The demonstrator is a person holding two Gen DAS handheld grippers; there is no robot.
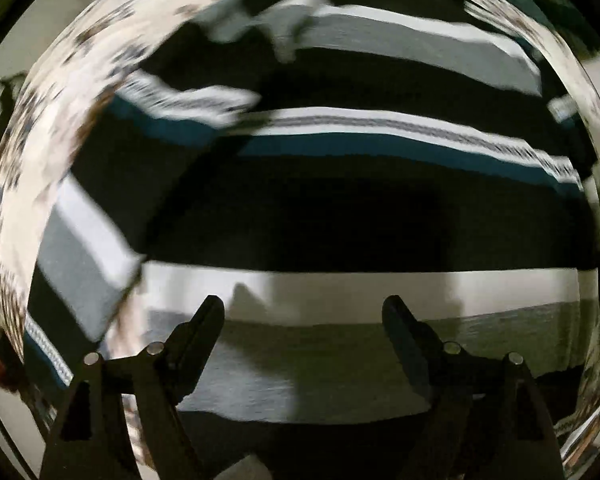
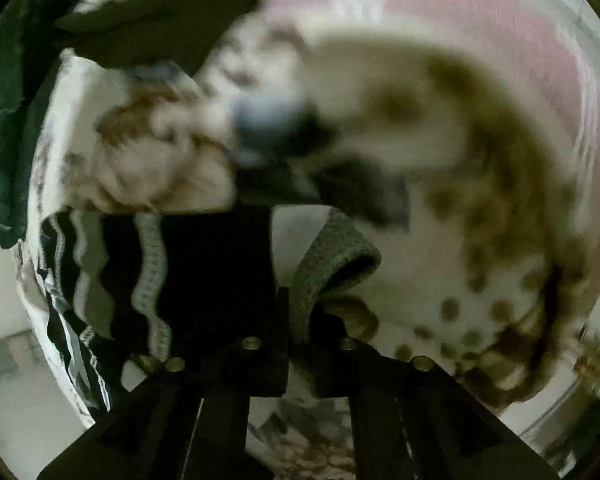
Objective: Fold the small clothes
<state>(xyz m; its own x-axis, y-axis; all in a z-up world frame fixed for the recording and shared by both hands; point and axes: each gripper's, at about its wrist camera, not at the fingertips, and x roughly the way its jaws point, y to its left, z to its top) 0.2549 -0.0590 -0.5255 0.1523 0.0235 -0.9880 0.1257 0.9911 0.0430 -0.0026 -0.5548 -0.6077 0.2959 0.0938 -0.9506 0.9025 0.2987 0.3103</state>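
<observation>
A small knit garment with black, white, grey and teal stripes lies spread out and fills the left wrist view. My left gripper hangs straight above its white and grey bands. Its jaws stand wide open with nothing between them. In the right wrist view my right gripper is shut on a folded grey knit edge of the striped garment. The rest of that garment bunches in wavy folds to the left of the fingers. Both views are blurred.
A white bedspread with brown and blue print lies under the garment and shows as spotted cloth at the right. A pink cloth sits at the top right, a dark green cloth at the left edge.
</observation>
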